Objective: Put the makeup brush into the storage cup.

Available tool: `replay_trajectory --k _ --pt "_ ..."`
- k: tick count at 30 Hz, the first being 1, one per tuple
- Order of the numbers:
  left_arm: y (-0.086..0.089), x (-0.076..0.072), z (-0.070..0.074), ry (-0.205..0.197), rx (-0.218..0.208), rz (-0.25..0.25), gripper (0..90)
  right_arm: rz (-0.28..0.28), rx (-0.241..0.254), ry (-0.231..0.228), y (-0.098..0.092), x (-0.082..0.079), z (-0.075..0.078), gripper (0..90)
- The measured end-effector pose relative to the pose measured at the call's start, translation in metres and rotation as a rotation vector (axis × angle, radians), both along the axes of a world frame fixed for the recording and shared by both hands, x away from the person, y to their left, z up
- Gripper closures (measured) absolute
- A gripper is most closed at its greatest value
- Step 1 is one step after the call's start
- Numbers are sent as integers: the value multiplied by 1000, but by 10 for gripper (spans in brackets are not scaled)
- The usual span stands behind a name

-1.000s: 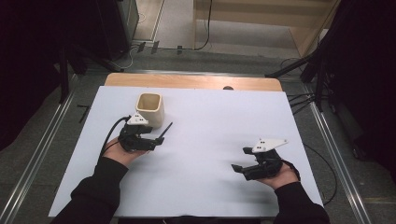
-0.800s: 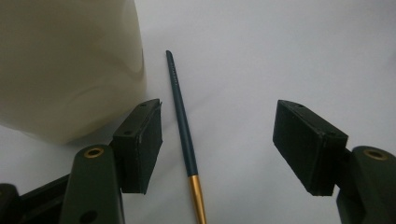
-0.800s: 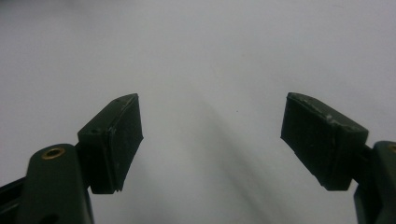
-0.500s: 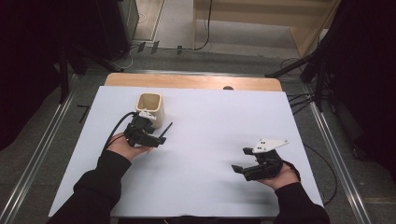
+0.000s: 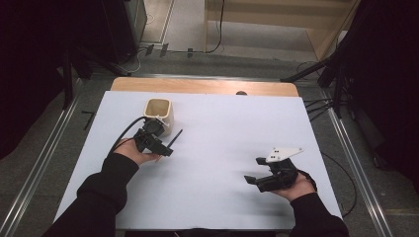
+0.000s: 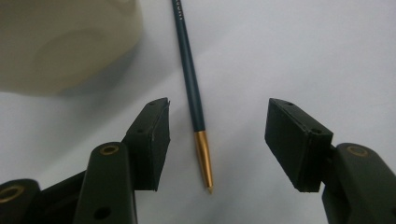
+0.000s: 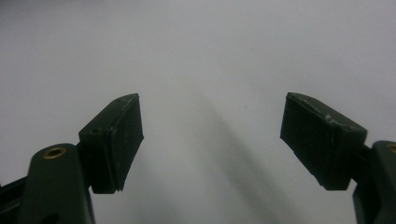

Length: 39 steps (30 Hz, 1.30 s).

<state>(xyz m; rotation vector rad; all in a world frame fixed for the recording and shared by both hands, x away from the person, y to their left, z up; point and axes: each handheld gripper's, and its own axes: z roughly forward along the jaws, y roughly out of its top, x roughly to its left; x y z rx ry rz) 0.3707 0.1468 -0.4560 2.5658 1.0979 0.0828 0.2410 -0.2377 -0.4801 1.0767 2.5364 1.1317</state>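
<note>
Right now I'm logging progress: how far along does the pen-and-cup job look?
Nothing looks finished. The pen lies flat on the white table beside the cream cup. In hand: the left gripper is open, jaws either side of the pen. Left: gripping and moving it. The right gripper sits open, apart.

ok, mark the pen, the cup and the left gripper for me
pen (image 6: 191,84), left gripper view, on the dark barrel above the gold tip
cup (image 5: 159,112), high view, on its cream front wall
left gripper (image 6: 215,140), left gripper view, midway between the open jaws' tips, over the pen
</note>
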Motion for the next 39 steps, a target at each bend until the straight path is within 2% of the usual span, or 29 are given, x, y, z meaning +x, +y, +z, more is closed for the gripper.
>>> replay_trajectory --k 3,5,9,10,13,21,30,39 --pt "-2 2 0 21 23 5 424 0 -2 4 0 0 0 223" --pt "-3 3 0 22 50 0 444 1 -2 4 0 0 0 223" --pt "-6 3 -2 30 67 -6 488 2 -3 4 0 0 0 224" --pt "-7 3 -3 31 85 -12 490 2 -3 4 0 0 0 224" --pt "-9 4 -4 44 102 -12 504 4 -3 6 0 0 0 224" --pt "-13 4 -8 16 149 -24 592 11 -5 4 1 0 -1 228" --pt "-13 9 -18 32 160 -15 658 15 -4 6 1 0 -1 233" --pt "-16 9 -18 25 179 0 684 18 -8 13 2 -1 -1 236"
